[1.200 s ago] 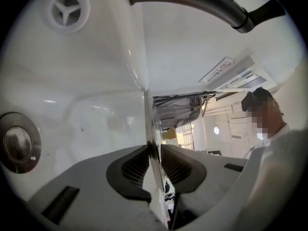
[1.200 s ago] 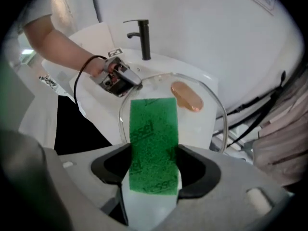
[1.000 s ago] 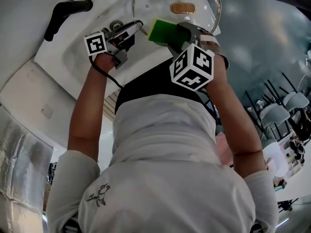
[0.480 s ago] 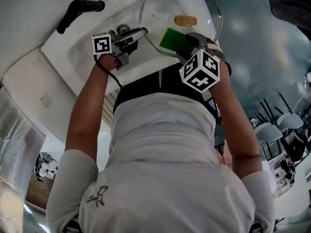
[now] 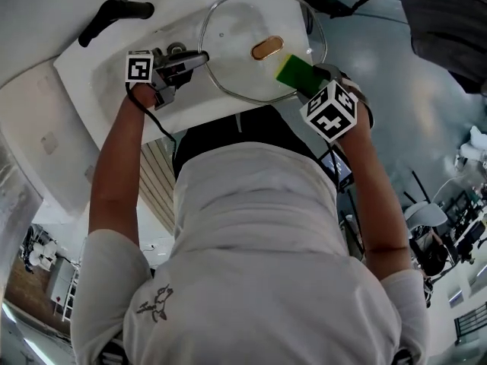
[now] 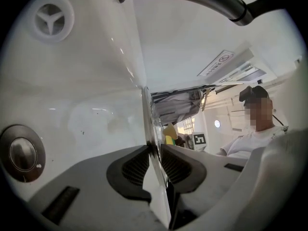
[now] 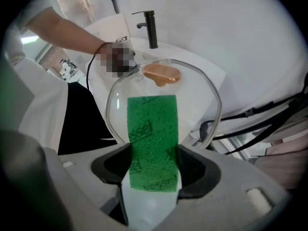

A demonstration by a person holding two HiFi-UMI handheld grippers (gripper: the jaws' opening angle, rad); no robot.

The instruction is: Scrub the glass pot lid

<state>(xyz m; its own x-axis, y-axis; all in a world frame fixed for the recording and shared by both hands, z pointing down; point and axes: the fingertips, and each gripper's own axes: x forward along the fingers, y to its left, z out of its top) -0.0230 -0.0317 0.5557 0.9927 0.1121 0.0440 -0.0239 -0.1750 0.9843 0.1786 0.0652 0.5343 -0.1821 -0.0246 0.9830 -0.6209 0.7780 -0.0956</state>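
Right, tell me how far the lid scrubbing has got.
Done: the left gripper is clamped on the rim of the glass lid, holding it over the sink. In hand: the right gripper grips the green sponge at the lid's edge. Left: the scrubbing itself; no suds or wiped patches show how much is covered.

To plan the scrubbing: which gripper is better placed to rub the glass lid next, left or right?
Right. The right gripper holds the green sponge at the glass lid; the left gripper is clamped on its rim.
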